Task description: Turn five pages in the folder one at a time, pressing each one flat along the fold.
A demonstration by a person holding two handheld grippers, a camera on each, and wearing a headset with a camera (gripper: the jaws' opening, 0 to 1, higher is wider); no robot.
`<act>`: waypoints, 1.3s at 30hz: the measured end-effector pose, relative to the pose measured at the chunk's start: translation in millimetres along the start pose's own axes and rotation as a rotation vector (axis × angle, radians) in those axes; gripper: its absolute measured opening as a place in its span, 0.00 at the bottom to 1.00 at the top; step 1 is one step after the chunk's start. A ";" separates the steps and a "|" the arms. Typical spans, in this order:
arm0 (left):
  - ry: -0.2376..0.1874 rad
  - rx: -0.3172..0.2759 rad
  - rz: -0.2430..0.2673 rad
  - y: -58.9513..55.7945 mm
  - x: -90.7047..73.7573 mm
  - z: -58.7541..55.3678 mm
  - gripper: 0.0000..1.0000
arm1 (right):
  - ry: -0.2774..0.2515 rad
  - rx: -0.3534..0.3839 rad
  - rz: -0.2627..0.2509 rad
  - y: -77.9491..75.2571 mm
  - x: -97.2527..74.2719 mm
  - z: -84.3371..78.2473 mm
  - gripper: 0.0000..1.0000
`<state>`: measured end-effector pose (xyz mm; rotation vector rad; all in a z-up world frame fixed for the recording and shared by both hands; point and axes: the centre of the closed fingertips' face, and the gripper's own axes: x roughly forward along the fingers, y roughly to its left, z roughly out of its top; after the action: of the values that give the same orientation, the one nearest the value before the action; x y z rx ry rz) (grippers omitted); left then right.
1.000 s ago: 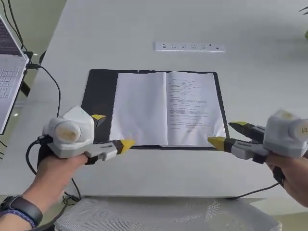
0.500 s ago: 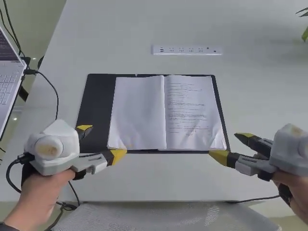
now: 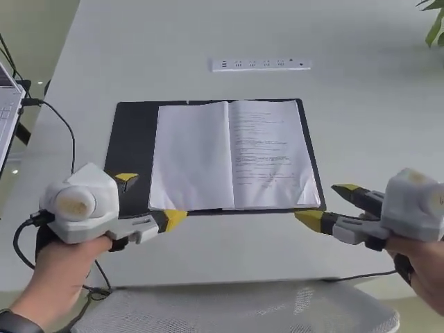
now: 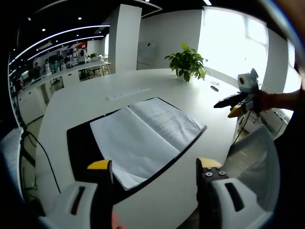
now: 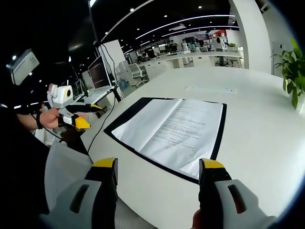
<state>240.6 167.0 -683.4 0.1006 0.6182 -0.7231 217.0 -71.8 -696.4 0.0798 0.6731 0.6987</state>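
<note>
Centrally, open folder (image 3: 215, 156) on white table (image 3: 208, 35), potted plant (image 4: 187, 62) beyond; left tool (image 3: 149, 198), right tool (image 3: 327, 203) released, empty.

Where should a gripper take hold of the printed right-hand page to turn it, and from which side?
Probably its near outer corner, approached from the right by the right gripper, whose jaws stand open close by. The printed page lies flat, bound at the fold, so its outer edge should lift free.
</note>
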 end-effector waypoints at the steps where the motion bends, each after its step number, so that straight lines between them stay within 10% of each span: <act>1: 0.000 0.002 -0.007 -1.5 2.0 1.8 0.70 | 0.000 0.000 0.000 0.1 -0.4 0.1 0.68; 28: 0.018 0.184 -0.250 -95.5 121.5 60.1 0.66 | -0.052 0.057 -0.036 -11.2 -23.4 -3.0 0.68; 39: 0.072 0.225 -0.332 -128.9 172.8 49.8 0.65 | -0.048 0.081 -0.039 -13.3 -27.9 -11.0 0.68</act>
<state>282.3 -46.5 -724.1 0.2362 0.6277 -1.1138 202.2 -100.9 -693.7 0.1570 0.6551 0.6303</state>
